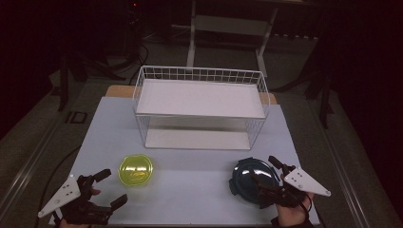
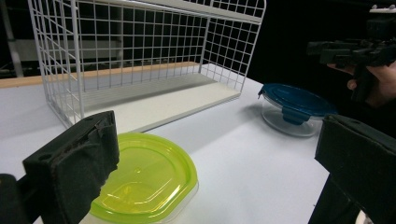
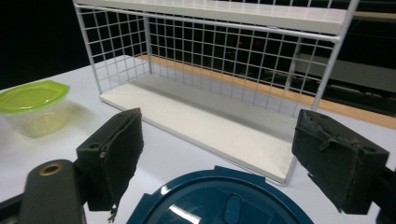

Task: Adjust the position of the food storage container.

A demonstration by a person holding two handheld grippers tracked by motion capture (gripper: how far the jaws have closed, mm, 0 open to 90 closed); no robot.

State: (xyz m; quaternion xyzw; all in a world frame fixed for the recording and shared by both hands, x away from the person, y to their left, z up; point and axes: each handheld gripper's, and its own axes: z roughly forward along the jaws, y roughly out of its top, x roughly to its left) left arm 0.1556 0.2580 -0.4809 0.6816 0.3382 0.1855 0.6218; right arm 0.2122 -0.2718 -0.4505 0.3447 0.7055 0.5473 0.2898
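Note:
A round container with a yellow-green lid (image 1: 136,171) (image 2: 144,182) (image 3: 35,105) stands on the table's front left. A glass container with a dark blue lid (image 1: 249,179) (image 2: 294,105) (image 3: 219,200) stands at the front right. My left gripper (image 1: 110,188) (image 2: 217,140) is open near the front left corner, just short of the yellow-green container, and holds nothing. My right gripper (image 1: 267,175) (image 3: 219,149) is open over the near side of the blue lid; its pads stand wide apart and clear of it. It also appears far off in the left gripper view (image 2: 355,51).
A white wire rack (image 1: 199,102) (image 2: 140,56) (image 3: 210,70) with a lower and an upper shelf stands at the back middle of the pale table (image 1: 190,190). Dark floor and furniture legs surround the table.

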